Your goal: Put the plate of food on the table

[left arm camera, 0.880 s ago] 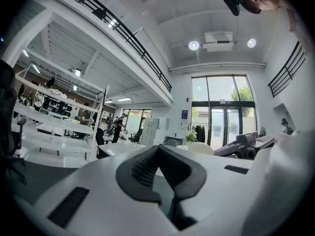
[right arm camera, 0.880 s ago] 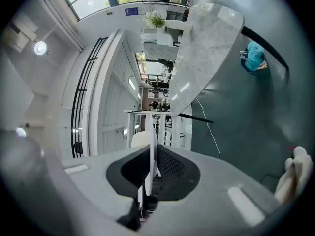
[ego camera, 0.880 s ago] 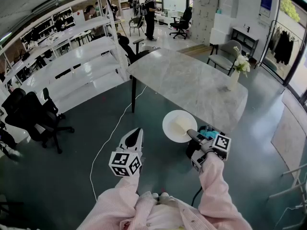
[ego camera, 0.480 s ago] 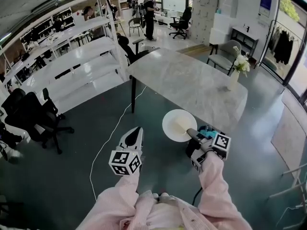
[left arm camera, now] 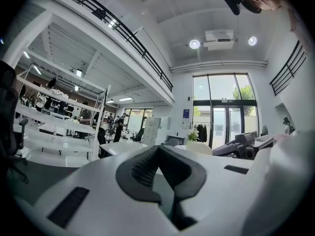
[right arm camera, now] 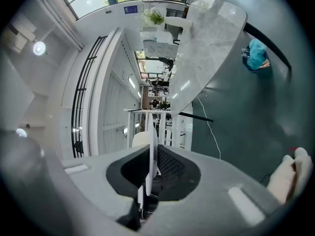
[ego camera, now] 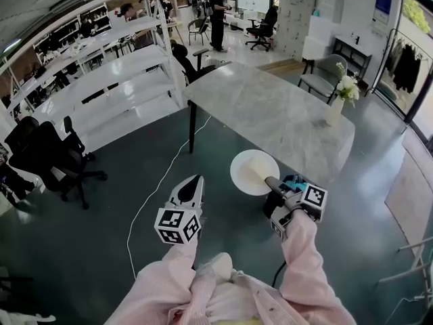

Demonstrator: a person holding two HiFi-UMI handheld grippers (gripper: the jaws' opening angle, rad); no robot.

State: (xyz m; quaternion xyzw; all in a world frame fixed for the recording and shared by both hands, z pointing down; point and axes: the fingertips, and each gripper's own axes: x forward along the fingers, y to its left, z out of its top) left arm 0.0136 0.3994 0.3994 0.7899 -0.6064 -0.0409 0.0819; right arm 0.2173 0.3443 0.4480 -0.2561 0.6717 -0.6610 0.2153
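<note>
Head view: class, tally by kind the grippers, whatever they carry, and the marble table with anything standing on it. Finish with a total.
Grippers: 2 (left gripper, right gripper)
Plate: 1
Table: 1
Vase of flowers: 1
Total: 5

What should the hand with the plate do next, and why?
Probably move the plate forward over the table. The right hand-held gripper pinches the plate's rim, and the plate hangs above the floor, just short of the table's near edge, so it has nothing under it to rest on yet.
</note>
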